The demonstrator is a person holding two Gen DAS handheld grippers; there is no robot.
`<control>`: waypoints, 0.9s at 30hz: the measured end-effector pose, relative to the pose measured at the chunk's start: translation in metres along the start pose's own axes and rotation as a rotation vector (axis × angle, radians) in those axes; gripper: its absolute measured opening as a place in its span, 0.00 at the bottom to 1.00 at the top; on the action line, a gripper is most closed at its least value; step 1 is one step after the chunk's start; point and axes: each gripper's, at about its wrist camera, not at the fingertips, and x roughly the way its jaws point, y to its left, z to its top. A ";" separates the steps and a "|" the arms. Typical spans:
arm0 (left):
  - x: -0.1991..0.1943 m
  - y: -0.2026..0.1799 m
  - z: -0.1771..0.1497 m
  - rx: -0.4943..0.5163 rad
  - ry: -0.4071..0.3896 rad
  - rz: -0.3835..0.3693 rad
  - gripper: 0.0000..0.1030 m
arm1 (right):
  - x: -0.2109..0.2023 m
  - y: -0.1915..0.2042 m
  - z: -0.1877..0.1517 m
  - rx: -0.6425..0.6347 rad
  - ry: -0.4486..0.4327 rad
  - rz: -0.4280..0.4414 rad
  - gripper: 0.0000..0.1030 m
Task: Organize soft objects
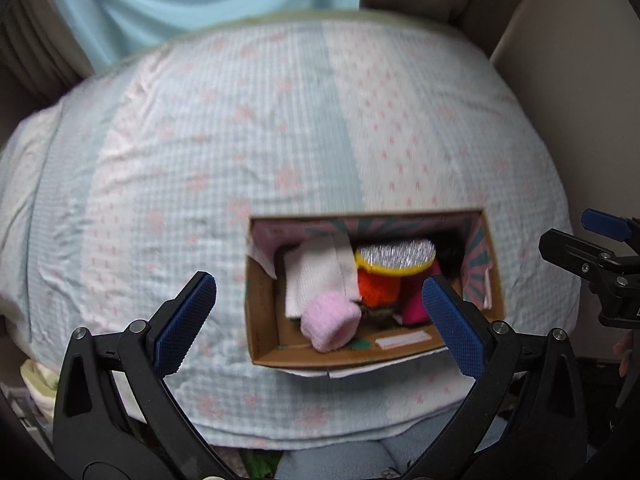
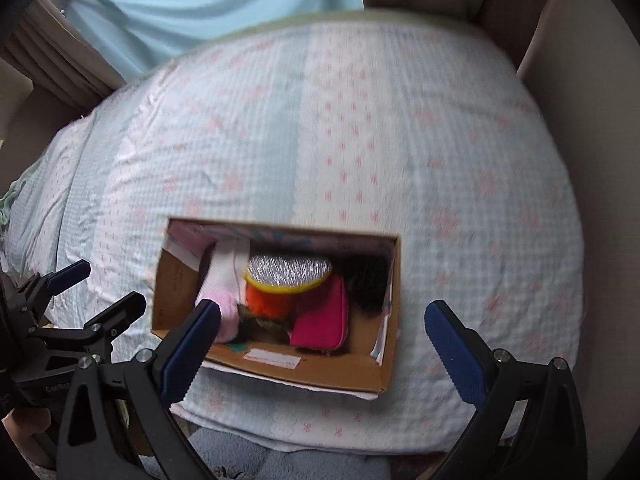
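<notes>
**Soft things wait in the box on the bed**

A cardboard box (image 2: 276,372) sits on the bed (image 2: 360,140), near its front edge; in the right wrist view the box is at about 6 o'clock from the middle of the bed; the soft things are all inside it. A pink woolly roll (image 1: 330,326) lies at the front of the box at about 7 o'clock; a white cloth (image 1: 316,276) is behind it at 11 o'clock; an orange fuzzy thing (image 1: 378,286) with a yellow and silver top sits in the middle; a bright pink pouch (image 2: 322,326) is at about 4 o'clock; something dark is at the back right, too blurry to name.

The left hand-held gripper (image 1: 320,324) is spread wide and holds nothing; the right hand-held gripper (image 2: 322,348) is wide and holds nothing too.

The pink roll looks light and squashy; I think it would bend, not break; pinch it across its fat middle; the cloth looks floppy, so grab a bunched fold.
</notes>
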 end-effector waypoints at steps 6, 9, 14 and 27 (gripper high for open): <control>-0.073 0.003 0.021 -0.017 -0.197 0.024 1.00 | -0.072 0.010 0.010 0.001 -0.176 -0.041 0.99; -0.104 0.003 0.026 -0.029 -0.285 0.020 1.00 | -0.104 0.015 0.012 -0.010 -0.252 -0.078 0.99; -0.147 -0.002 0.025 -0.007 -0.400 0.050 1.00 | -0.154 0.026 0.009 -0.043 -0.382 -0.142 0.99; -0.174 -0.014 0.015 0.009 -0.493 0.054 1.00 | -0.196 0.021 -0.008 0.010 -0.511 -0.164 0.99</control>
